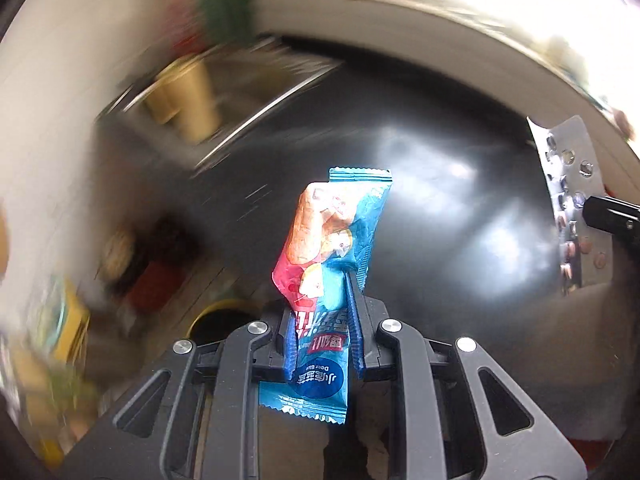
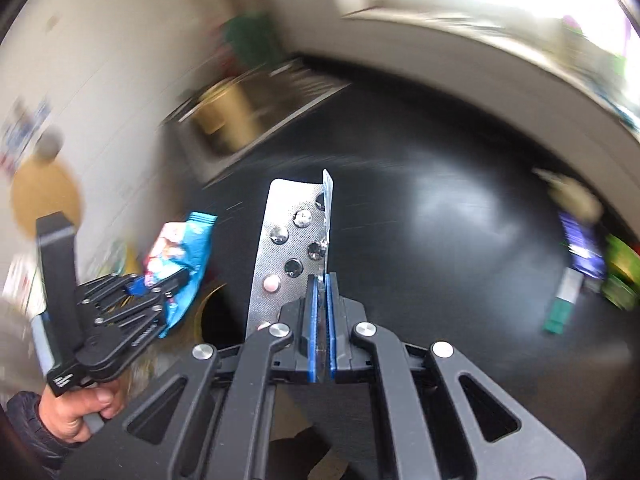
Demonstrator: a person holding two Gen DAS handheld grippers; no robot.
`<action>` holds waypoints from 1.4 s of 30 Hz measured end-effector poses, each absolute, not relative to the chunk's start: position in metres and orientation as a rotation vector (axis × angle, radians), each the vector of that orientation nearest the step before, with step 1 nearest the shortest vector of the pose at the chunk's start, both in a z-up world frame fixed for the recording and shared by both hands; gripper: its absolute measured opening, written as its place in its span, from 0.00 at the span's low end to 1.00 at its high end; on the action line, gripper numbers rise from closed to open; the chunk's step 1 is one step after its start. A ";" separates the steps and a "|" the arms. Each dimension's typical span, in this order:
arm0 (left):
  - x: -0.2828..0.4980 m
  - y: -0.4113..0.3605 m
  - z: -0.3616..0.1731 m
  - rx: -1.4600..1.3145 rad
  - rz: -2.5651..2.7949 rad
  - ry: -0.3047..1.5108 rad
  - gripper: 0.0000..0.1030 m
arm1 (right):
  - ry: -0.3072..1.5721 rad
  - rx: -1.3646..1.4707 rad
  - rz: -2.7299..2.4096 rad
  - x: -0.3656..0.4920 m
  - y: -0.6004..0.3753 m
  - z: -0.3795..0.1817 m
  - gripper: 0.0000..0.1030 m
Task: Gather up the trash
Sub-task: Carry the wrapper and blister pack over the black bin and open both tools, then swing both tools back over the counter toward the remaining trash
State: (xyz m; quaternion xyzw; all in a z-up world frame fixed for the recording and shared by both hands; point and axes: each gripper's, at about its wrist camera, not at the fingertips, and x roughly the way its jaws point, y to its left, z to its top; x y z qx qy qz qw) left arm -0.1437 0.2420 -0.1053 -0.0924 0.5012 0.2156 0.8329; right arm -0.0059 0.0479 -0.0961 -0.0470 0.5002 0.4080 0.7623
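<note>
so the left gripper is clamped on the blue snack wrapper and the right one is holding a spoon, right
Not quite. The left gripper is indeed shut on the blue snack wrapper, but the right gripper holds a silver pill blister pack, not a spoon. The right wrist view shows it clamped between the blue pads.

Snack wrapper [image 1: 334, 240] is showing blue with a pink-and-orange panel, plus a dark blue circle bearing white print. Blister pack [image 2: 290, 240] is reading silver with a fine dotted texture, holding one pink pill [image 2: 271, 283]. Gripper pads [image 2: 313, 328] are appearing blue against black linkages. Countertop [image 1: 460, 200] is looking glossy black.
</note>
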 end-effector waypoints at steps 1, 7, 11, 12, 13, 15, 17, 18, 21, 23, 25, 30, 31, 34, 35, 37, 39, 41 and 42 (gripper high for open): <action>-0.158 0.257 -0.111 -0.225 0.492 1.074 0.20 | 1.097 -0.130 0.929 -0.016 0.069 -0.100 0.05; -0.242 0.333 -0.165 -0.395 0.672 1.148 0.20 | 1.216 -0.292 1.130 -0.080 0.180 -0.146 0.05; -0.276 0.366 -0.208 -0.505 0.691 1.172 0.20 | 1.267 -0.399 1.171 -0.108 0.233 -0.182 0.05; -0.278 0.371 -0.217 -0.527 0.688 1.171 0.20 | 1.271 -0.430 1.177 -0.114 0.248 -0.192 0.05; -0.281 0.376 -0.225 -0.544 0.687 1.160 0.20 | 1.273 -0.461 1.178 -0.119 0.261 -0.202 0.05; -0.284 0.388 -0.245 -0.555 0.682 1.146 0.20 | 1.272 -0.508 1.176 -0.125 0.282 -0.220 0.05; -0.281 0.393 -0.267 -0.551 0.681 1.174 0.20 | 1.277 -0.557 1.159 -0.129 0.305 -0.238 0.05; -0.282 0.392 -0.273 -0.557 0.678 1.176 0.20 | 1.287 -0.563 1.158 -0.129 0.311 -0.244 0.05; -0.284 0.397 -0.284 -0.585 0.671 1.169 0.20 | 1.292 -0.604 1.149 -0.131 0.329 -0.259 0.05; -0.283 0.399 -0.286 -0.589 0.670 1.159 0.20 | 1.294 -0.625 1.153 -0.135 0.334 -0.267 0.05; -0.283 0.403 -0.289 -0.585 0.674 1.157 0.20 | 1.295 -0.637 1.154 -0.135 0.341 -0.272 0.05; -0.281 0.412 -0.296 -0.587 0.653 1.156 0.28 | 1.315 -0.630 1.153 -0.131 0.349 -0.272 0.05; -0.280 0.412 -0.296 -0.570 0.648 1.162 0.39 | 1.316 -0.628 1.154 -0.131 0.348 -0.270 0.05; -0.280 0.407 -0.292 -0.489 0.661 1.168 0.62 | 1.311 -0.655 1.164 -0.133 0.352 -0.269 0.05; -0.281 0.405 -0.289 -0.474 0.656 1.171 0.64 | 1.312 -0.656 1.166 -0.133 0.352 -0.268 0.05; -0.283 0.403 -0.285 -0.455 0.653 1.174 0.75 | 1.317 -0.648 1.177 -0.133 0.349 -0.264 0.05; -0.284 0.399 -0.276 -0.434 0.642 1.179 0.77 | 1.317 -0.640 1.172 -0.130 0.341 -0.255 0.05; -0.282 0.393 -0.262 -0.415 0.633 1.185 0.84 | 1.311 -0.606 1.174 -0.125 0.327 -0.240 0.08; -0.280 0.390 -0.254 -0.403 0.633 1.180 0.88 | 1.298 -0.579 1.163 -0.118 0.310 -0.228 0.25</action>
